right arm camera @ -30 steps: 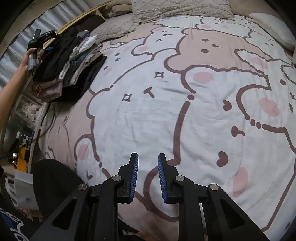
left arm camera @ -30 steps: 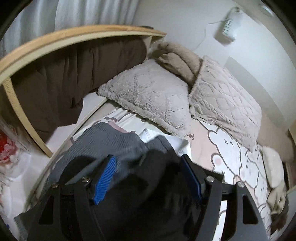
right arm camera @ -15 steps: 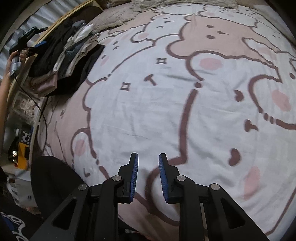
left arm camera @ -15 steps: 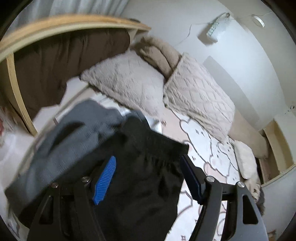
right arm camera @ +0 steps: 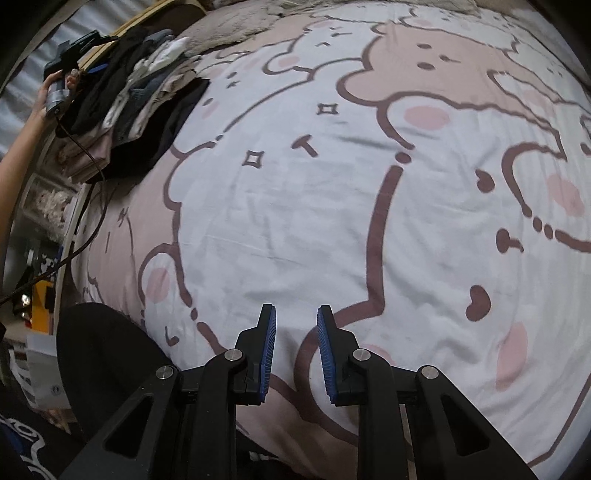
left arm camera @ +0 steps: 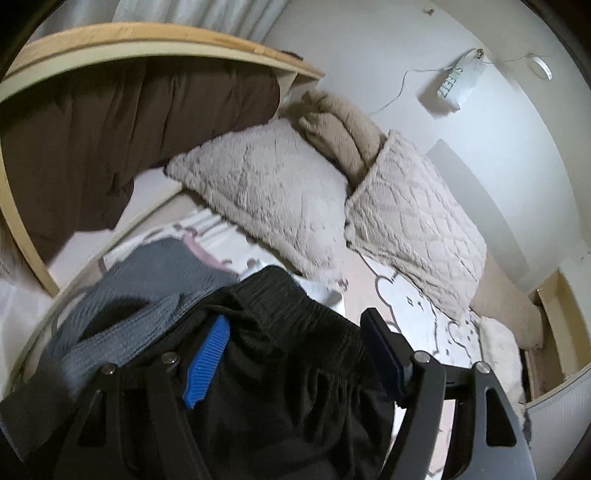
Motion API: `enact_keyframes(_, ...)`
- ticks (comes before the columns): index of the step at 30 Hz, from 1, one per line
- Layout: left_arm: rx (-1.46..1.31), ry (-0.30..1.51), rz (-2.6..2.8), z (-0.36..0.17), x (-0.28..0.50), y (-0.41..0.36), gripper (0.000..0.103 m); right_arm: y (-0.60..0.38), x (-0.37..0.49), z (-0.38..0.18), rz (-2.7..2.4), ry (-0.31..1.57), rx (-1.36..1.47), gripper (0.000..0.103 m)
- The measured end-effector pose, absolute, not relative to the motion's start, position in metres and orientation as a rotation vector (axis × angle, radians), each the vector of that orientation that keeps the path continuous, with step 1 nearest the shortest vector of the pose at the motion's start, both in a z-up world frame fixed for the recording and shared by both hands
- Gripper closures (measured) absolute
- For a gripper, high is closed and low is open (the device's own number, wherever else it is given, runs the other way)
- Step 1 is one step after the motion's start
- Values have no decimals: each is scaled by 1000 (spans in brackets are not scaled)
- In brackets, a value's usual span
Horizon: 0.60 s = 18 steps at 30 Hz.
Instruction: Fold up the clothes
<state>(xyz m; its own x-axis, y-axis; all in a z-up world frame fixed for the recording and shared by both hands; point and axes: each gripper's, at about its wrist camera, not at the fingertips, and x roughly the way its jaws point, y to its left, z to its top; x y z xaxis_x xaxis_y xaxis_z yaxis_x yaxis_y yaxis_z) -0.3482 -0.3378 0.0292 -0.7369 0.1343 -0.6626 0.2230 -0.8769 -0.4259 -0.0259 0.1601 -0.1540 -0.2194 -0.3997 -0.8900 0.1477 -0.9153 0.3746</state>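
A black garment with a gathered elastic waistband (left arm camera: 295, 354) fills the lower middle of the left wrist view, bunched between the jaws of the left gripper (left arm camera: 295, 354). The jaws stand wide apart; the blue ribbed pad (left arm camera: 207, 363) at 8 o'clock lies against the cloth, and the dark pad at 3 o'clock sits at the garment's edge, but whether the two actually press on it cannot be told. A grey ribbed knit garment (left arm camera: 147, 295) lies under and beside the black one, towards 9 o'clock. In the right wrist view these sit in a pile of mixed clothes (right arm camera: 140, 96) at 10 o'clock, on the edge of the bed, with a person's hand (right arm camera: 55, 86) holding the left tool just beside the pile and a black cable trailing down from it.

Beyond the pile, at 12 to 2 o'clock in the left view, two pale quilted fleece pillows (left arm camera: 266, 192) lean near the wall, a beige plush blanket (left arm camera: 340, 133) bundled behind them. A dark brown quilt (left arm camera: 110, 140) hangs inside a curved wooden bed frame (left arm camera: 147, 35) at 10 o'clock.

The right gripper (right arm camera: 296, 350) hovers over the white and pink cartoon-bear bedsheet (right arm camera: 295, 203), its blue pads a narrow gap apart with nothing between them.
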Motion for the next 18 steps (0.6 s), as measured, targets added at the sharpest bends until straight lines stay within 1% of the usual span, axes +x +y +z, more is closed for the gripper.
enact_keyframes(4, 1112, 703, -2814, 36, -338, -336, 30, 154, -27, -153, -2179, -284, 1686, 80)
enact_keyframes(8, 1011, 546, -2872, 58, -291, -341, 29, 151, -26, -150, -2169, -266, 1660, 80)
enact_keyframes(11, 961, 497, -2915, 65, -246, -351, 23, 153, -26, -152, -2158, -283, 1660, 81)
enact_keyframes(12, 950, 484, -2921, 65, -230, -356, 21, 154, -26, -152, -2156, -290, 1660, 81)
enact_keyframes(16, 973, 437, -2877, 48, -189, -369, 21, 155, -23, -154, -2150, -311, 1658, 80)
enact_keyframes(18, 996, 452, -2840, 33, -180, -377, 21, 154, -21, -153, -2148, -308, 1653, 80)
